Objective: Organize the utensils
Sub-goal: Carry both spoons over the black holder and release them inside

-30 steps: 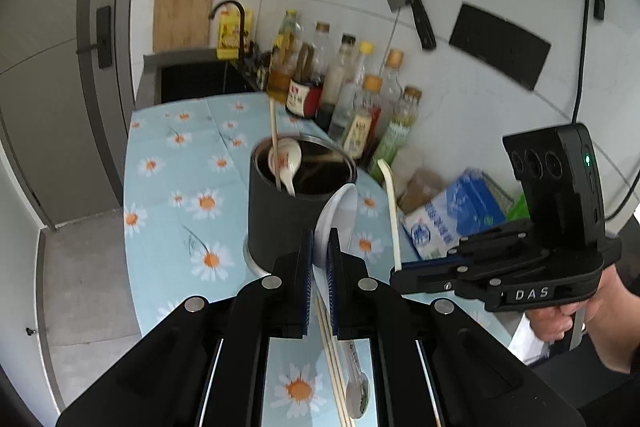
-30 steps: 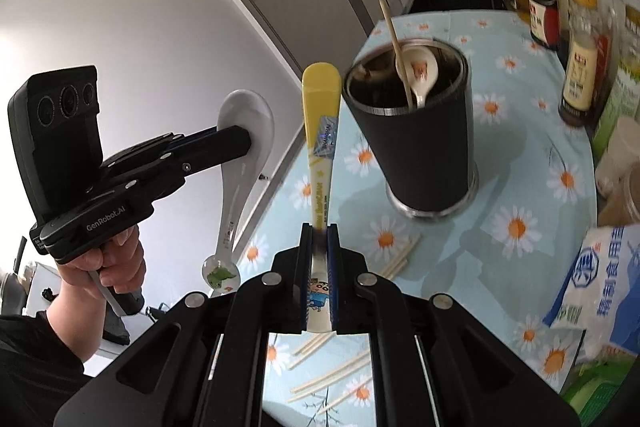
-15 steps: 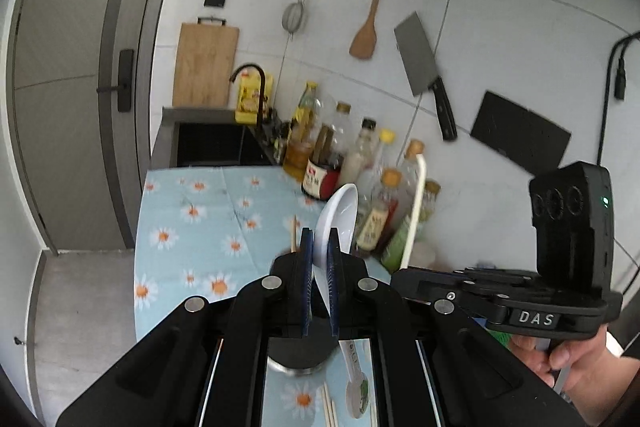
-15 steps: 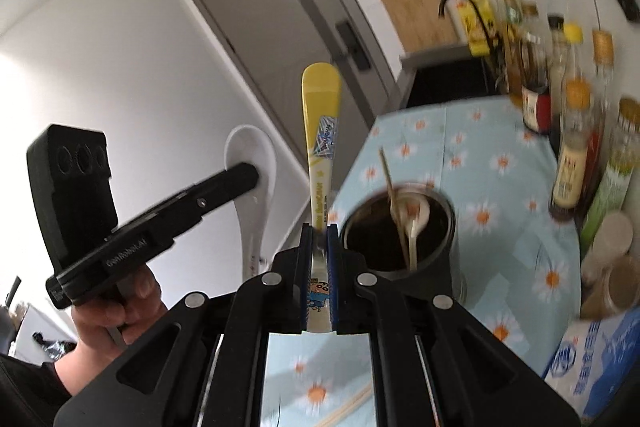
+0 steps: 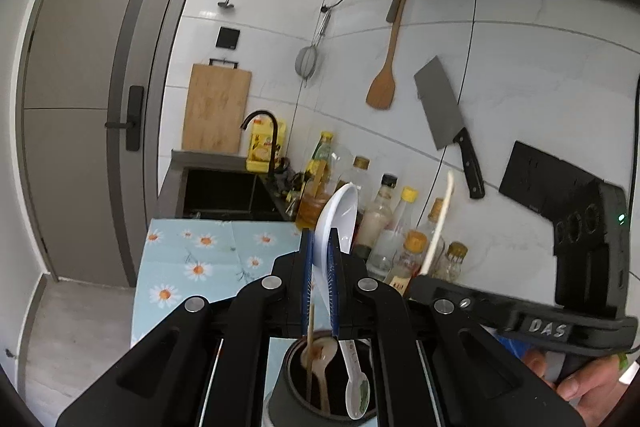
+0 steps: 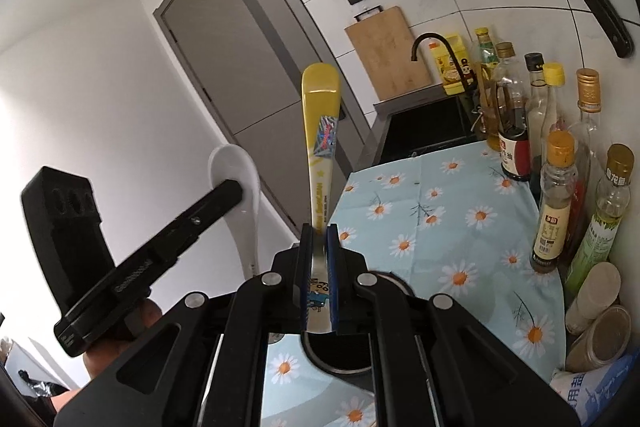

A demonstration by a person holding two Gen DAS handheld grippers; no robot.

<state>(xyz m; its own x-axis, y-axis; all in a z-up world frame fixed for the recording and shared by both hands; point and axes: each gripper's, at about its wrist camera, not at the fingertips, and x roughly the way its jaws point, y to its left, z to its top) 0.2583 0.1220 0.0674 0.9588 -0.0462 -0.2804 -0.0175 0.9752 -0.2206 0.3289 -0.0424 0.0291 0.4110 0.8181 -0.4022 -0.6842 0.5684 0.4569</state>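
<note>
My left gripper (image 5: 320,247) is shut on a white ceramic spoon (image 5: 338,215), bowl up, handle end hanging over the mouth of the black utensil holder (image 5: 296,399). The holder contains another spoon and a chopstick (image 5: 310,351). My right gripper (image 6: 319,239) is shut on a yellow-handled spoon (image 6: 322,131), handle pointing up, just above the holder's rim (image 6: 392,279). The right gripper shows in the left wrist view (image 5: 432,275) with the spoon seen edge-on. The left gripper shows in the right wrist view (image 6: 232,193) with the white spoon (image 6: 240,179).
A row of sauce and oil bottles (image 6: 556,203) stands along the wall on the daisy tablecloth (image 6: 440,227). A sink with black faucet (image 6: 428,43) lies beyond. A cleaver (image 5: 444,115), wooden spatula (image 5: 384,83) and cutting board (image 5: 216,107) hang on the wall. A salt bag (image 6: 600,391) lies at right.
Both grippers rose and moved in over the holder, still holding their spoons. The holder has dropped to the bottom of both views and the white spoon's handle now hangs over its mouth.
</note>
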